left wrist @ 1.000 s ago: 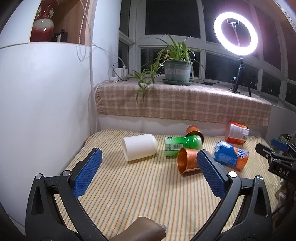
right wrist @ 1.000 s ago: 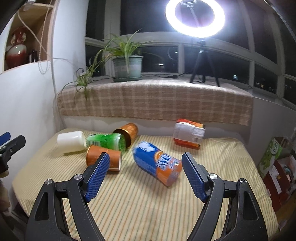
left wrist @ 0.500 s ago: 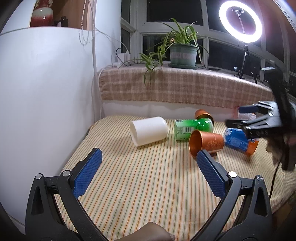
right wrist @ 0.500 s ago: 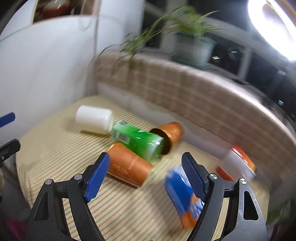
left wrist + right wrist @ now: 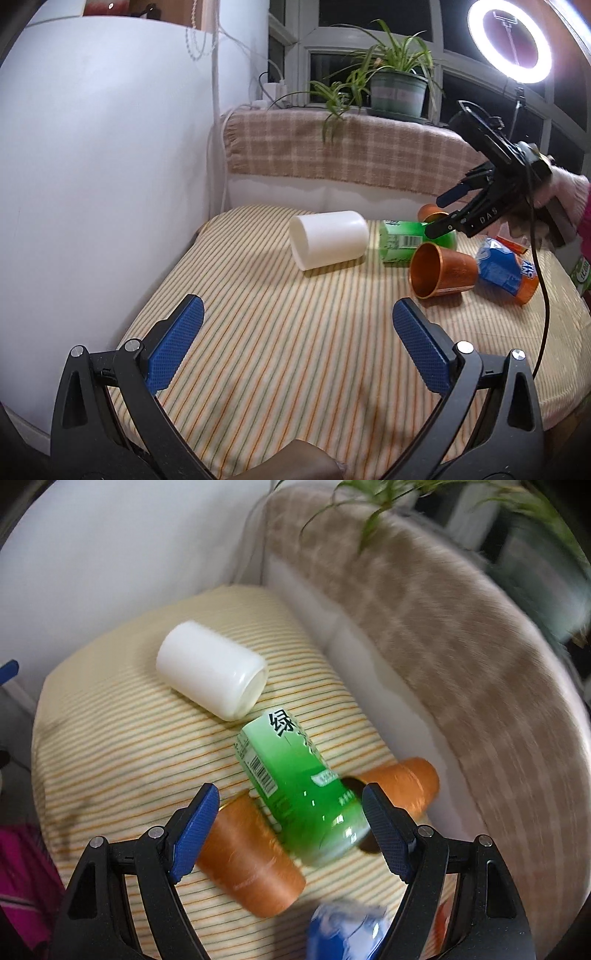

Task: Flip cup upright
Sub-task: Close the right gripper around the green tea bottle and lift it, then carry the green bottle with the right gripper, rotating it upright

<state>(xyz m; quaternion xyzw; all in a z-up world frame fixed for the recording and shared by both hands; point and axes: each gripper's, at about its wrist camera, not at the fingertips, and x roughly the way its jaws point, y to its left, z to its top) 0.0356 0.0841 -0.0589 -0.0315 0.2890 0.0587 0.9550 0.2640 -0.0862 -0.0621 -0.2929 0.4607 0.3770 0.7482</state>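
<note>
Several cups lie on their sides on the striped cloth. A white cup [image 5: 328,238] [image 5: 210,674] lies at the left. A green cup [image 5: 413,240] [image 5: 299,794] lies beside it. One copper cup [image 5: 441,271] [image 5: 255,856] lies in front with its mouth toward the left gripper; another copper cup [image 5: 430,212] [image 5: 406,786] lies behind. My right gripper [image 5: 290,829] [image 5: 443,214] is open, hovering above the green cup. My left gripper [image 5: 295,347] is open and empty over the near cloth.
A blue-and-orange cup [image 5: 506,271] [image 5: 347,934] lies at the right. A white curved wall [image 5: 92,184] bounds the left. A checked cloth ledge [image 5: 351,151] with a potted plant [image 5: 397,92] and a ring light [image 5: 509,40] stands behind.
My right gripper has swung left and tilted down over the green and copper cups. My left gripper has risen and shifted slightly. The cups have not moved.
</note>
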